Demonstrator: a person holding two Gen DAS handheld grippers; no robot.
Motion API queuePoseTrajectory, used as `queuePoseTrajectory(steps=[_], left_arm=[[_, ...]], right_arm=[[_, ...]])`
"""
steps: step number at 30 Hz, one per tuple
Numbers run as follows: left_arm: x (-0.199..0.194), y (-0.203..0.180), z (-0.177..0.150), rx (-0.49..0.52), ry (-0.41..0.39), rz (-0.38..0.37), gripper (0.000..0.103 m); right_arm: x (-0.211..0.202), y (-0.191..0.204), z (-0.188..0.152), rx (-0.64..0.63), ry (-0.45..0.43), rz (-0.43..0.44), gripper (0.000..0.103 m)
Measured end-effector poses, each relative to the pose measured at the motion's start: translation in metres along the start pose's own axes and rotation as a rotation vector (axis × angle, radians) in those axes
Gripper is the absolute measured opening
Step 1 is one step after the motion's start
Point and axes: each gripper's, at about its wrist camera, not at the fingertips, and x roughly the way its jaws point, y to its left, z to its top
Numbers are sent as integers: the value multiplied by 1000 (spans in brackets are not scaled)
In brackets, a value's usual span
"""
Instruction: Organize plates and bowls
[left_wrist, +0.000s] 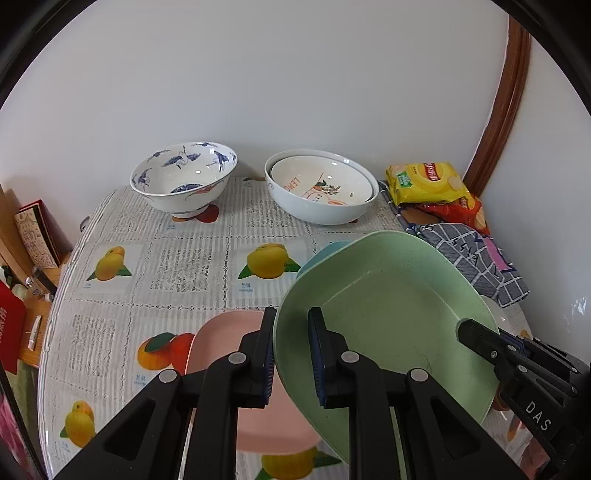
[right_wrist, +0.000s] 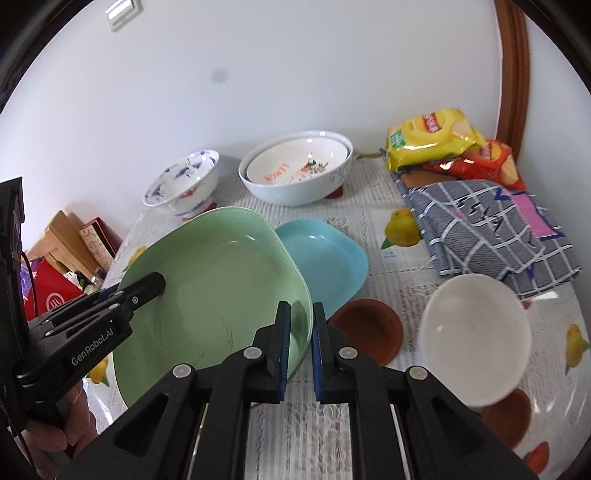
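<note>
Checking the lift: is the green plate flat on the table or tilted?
Tilted: green plate is held off the tablecloth by both grippers, overlapping the blue plate.

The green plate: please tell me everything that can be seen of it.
The green plate is a pale, speckled, rounded-square dish with a raised rim, matte like plastic, and empty. It is tilted and looks lifted off the table. The left gripper is shut on one edge, the right gripper on the opposite edge. In the right wrist view it overlaps the blue plate; in the left wrist view, the pink plate.

yellow snack bag (right_wrist: 432, 136) | red snack bag (right_wrist: 487, 162) | checked cloth (right_wrist: 487, 229) | fruit-print tablecloth (left_wrist: 184, 273)
</note>
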Motion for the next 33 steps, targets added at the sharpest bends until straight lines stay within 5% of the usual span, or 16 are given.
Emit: queuePoseTrajectory(steps=[19,33], left_arm=[[-62,-18,-31,-3,-42,-28,17],[-69,6,-48,-35,-32,24,17]], right_arm=[[-79,0,-33,20,-82,-7,9],[-72,21,-44,-6,-60,29,9]])
